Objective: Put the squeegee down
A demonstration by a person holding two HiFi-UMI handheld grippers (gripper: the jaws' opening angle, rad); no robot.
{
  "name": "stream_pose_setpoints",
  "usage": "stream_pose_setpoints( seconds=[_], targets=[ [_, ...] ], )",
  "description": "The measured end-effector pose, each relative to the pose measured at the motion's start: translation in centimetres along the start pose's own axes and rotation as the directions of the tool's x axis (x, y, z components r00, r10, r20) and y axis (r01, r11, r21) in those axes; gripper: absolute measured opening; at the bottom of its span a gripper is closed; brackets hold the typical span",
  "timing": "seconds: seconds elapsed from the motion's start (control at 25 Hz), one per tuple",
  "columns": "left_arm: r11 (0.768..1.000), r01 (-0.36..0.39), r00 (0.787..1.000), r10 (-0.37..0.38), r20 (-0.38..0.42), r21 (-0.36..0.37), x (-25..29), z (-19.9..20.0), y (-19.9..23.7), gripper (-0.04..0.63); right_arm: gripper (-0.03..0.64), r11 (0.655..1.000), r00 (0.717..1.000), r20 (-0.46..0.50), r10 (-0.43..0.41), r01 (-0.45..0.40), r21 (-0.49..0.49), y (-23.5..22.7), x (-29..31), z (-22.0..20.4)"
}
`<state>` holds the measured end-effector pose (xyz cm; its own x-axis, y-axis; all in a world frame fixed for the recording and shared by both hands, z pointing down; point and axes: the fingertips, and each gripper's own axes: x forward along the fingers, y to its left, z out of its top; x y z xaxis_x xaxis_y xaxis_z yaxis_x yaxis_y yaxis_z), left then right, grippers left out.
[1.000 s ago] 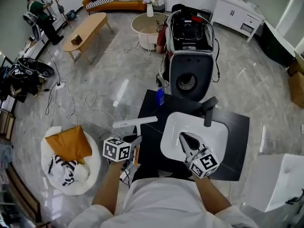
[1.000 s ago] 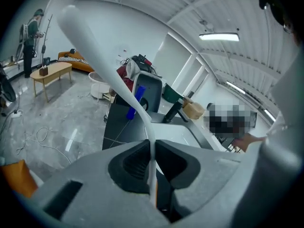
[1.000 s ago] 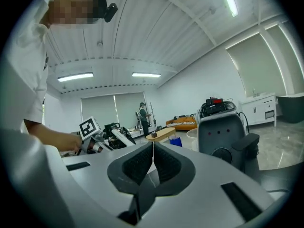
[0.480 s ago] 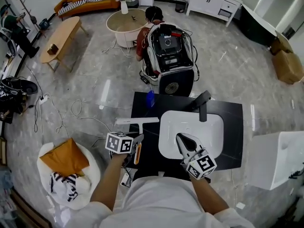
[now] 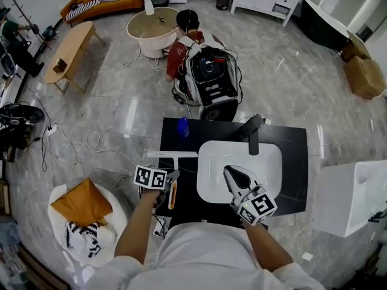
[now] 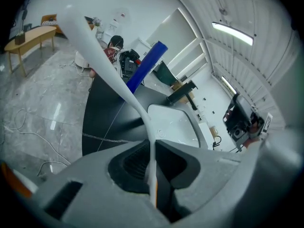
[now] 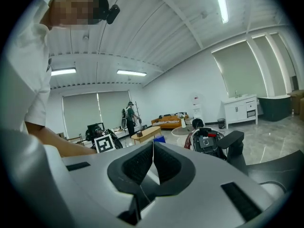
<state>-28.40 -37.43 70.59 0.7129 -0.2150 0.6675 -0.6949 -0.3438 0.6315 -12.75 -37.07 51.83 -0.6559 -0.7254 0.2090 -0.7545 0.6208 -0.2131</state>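
My left gripper (image 5: 173,179) is shut on the orange end of a white squeegee (image 5: 173,154), whose blade bar lies crosswise over the left edge of the black counter (image 5: 178,192). In the left gripper view the white squeegee handle (image 6: 121,87) runs up out of the closed jaws toward the blade at top left. My right gripper (image 5: 231,175) hangs over the white sink basin (image 5: 213,156), shut, with nothing between its jaws (image 7: 152,158).
A black faucet (image 5: 251,128) stands at the basin's far rim. A blue bottle (image 5: 182,126) sits on the counter's far left corner. Behind the counter a person sits by a black machine (image 5: 208,80). Cables and a cushion stool (image 5: 84,207) lie on the floor at left.
The head view has shifted, so the counter and sink sit higher in frame. Both grippers keep their places relative to the counter; the left one still holds the squeegee.
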Motion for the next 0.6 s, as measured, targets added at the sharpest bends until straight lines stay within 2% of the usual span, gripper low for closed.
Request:
stream_pose_setpoints(
  seconds=[0.32,0.48,0.6],
  targets=[
    [0.998,-0.065,0.998,0.065,-0.025,0.004,1.0,-0.4,1.6,0.055,0.015,0.999,0.999,-0.020,0.039,-0.039,0.010,0.6,0.7,-0.8],
    [0.990,-0.138,0.990,0.138,-0.028,0.019,1.1,-0.5,2.6,0.064,0.015,0.999,0.999,-0.017,0.047,-0.047,0.012,0.7,1.1,-0.8],
    [0.976,-0.214,0.976,0.215,-0.032,0.039,1.1,-0.6,3.7,0.078,0.015,0.998,0.998,-0.012,0.055,-0.055,0.015,0.8,1.4,-0.6]
  ],
)
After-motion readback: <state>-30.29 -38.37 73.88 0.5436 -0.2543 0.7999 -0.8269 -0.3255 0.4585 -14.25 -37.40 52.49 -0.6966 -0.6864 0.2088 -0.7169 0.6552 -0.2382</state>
